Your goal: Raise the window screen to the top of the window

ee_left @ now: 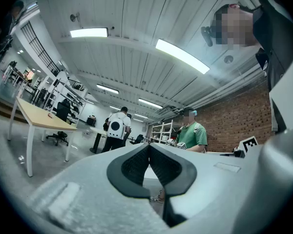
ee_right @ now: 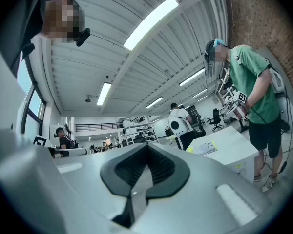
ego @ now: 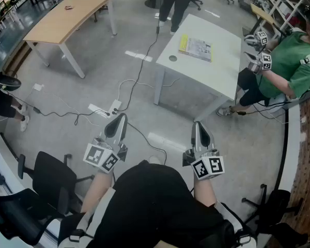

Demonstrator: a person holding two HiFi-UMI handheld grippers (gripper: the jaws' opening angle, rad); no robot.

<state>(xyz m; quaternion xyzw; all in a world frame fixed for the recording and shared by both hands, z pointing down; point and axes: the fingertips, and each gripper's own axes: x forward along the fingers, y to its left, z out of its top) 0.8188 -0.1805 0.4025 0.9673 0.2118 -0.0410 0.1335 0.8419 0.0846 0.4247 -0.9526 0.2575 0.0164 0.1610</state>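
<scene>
Open office, grey floor (ego: 93,81) with cables (ego: 137,84) trailing across it. White table (ego: 222,74) ahead, a printed sheet (ego: 196,48) lying on it; wooden table (ego: 62,22) at far left. Person in green shirt (ego: 289,61) stands at the white table's right side. Left gripper (ego: 122,118) and right gripper (ego: 197,124) are side by side over the floor, roughly level. Both have jaws pressed together, nothing between them. Black chair (ego: 51,174) is near the left arm. Window screen: in no view.

Print on booklet (ego: 196,48) too small to read
</scene>
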